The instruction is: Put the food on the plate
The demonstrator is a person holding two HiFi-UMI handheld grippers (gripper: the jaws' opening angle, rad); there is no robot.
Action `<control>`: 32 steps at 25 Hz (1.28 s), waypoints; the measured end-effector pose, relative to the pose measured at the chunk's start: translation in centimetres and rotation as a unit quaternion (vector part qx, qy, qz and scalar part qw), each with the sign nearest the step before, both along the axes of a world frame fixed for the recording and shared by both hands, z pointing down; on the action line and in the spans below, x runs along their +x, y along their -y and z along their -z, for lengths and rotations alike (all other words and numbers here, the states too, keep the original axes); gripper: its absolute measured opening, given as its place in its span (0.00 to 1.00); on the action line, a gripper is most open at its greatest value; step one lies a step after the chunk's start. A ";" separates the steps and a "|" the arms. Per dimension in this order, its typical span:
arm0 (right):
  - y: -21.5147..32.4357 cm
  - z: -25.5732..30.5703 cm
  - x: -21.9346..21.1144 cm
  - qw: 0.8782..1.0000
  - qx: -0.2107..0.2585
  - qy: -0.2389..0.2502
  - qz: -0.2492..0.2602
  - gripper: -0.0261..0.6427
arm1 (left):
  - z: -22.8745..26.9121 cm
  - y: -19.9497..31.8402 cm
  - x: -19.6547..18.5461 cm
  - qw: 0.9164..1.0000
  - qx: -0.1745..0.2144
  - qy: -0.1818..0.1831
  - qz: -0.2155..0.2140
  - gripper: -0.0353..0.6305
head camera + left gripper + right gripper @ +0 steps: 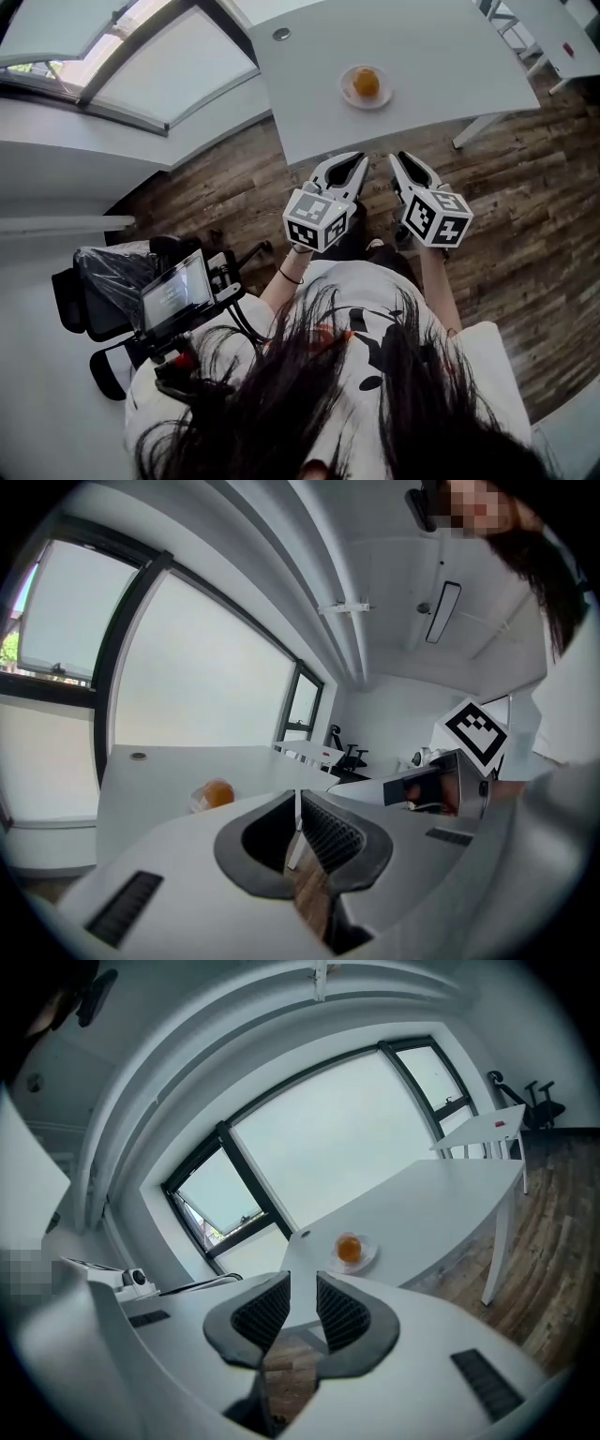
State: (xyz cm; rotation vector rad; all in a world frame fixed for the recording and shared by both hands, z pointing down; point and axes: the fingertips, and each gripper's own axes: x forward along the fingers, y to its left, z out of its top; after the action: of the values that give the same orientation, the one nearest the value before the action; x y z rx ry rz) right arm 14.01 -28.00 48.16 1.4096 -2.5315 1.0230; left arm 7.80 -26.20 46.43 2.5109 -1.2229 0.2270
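An orange piece of food (pixel 366 82) lies on a small white plate (pixel 348 97) near the front edge of the white table (pixel 422 47). Both grippers are held close to the person's body over the wooden floor, short of the table and apart from the plate. The left gripper (pixel 354 159) is shut with nothing in it. My right gripper (pixel 403 157) is also shut and empty. In the left gripper view, the food (pixel 218 793) shows beyond the closed jaws (pixel 298 799). From the right gripper view (pixel 302 1286), the food (pixel 349 1249) and plate (pixel 366 1259) sit ahead on the table.
A dark chair carrying a screen device (pixel 174 292) stands at the person's left. A second white table (pixel 562 37) is at the far right. Wooden floor (pixel 525 187) runs under the table; a table leg (pixel 476 131) slants at the right. Large windows (pixel 141 75) line the left.
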 end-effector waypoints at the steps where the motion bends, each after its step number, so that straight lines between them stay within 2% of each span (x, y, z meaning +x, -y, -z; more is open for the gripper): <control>1: -0.8 -0.1 0.1 1.000 -0.002 0.001 0.001 0.18 | -0.1 -0.9 0.1 1.000 -0.003 0.003 0.001 0.06; 8: -5.2 -1.7 -1.1 1.000 -0.024 0.006 0.004 0.18 | 0.3 -5.6 -1.0 1.000 -0.007 0.021 0.002 0.06; 18: -8.3 -1.3 -3.6 1.000 -0.022 0.012 0.005 0.18 | 0.3 -9.3 -4.1 1.000 -0.012 0.017 0.013 0.06; 26: -12.8 -0.1 -8.6 1.000 -0.008 0.005 -0.003 0.18 | 1.3 -13.9 -8.5 1.000 0.002 0.006 0.000 0.06; 32: -19.2 0.2 -13.7 0.999 -0.007 0.008 -0.030 0.18 | 1.1 -20.2 -14.1 1.000 0.004 0.003 -0.008 0.06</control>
State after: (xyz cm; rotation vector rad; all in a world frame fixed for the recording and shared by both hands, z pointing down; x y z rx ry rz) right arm 0.33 -8.82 47.97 1.4887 -2.5015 1.0635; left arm -6.26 -6.00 45.31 2.5299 -1.2080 0.2336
